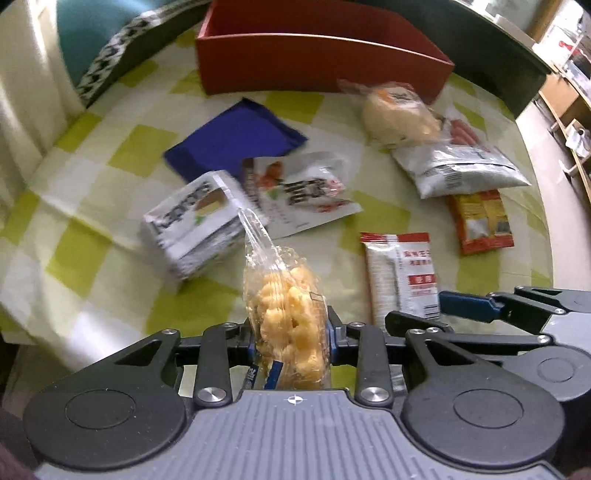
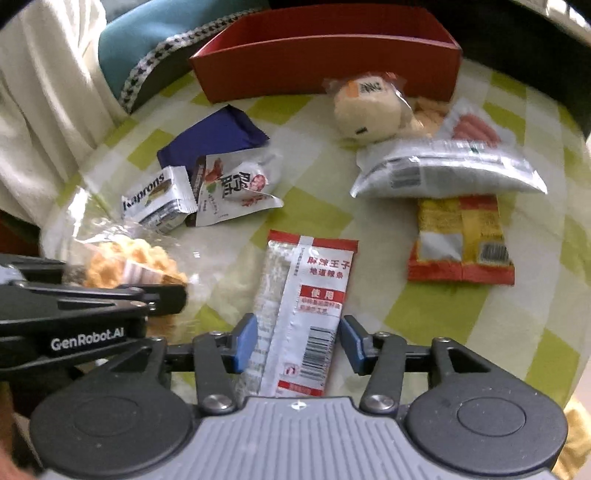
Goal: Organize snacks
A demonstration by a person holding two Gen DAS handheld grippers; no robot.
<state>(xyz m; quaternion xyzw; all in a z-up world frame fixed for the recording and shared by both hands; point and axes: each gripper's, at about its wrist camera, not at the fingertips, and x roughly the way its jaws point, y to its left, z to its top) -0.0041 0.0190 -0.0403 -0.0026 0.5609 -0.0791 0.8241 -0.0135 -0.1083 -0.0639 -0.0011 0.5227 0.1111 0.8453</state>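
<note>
My left gripper (image 1: 291, 341) is shut on a clear bag of yellow puffed snacks (image 1: 286, 314) and holds it above the checked cloth; the bag also shows at the left of the right wrist view (image 2: 136, 264). My right gripper (image 2: 298, 341) is open, one finger on each side of a long red-and-white snack pack (image 2: 306, 314) that lies flat on the cloth (image 1: 400, 275). An open red box (image 1: 317, 61) stands at the back of the table (image 2: 332, 55).
On the cloth lie a white Kaprons pack (image 1: 195, 225), a white strawberry pouch (image 1: 303, 188), a dark blue pack (image 1: 236, 138), a wrapped bun (image 1: 399, 114), a silver pouch (image 1: 458, 166) and a red-yellow packet (image 1: 480, 221). A teal cushion (image 2: 147, 33) sits back left.
</note>
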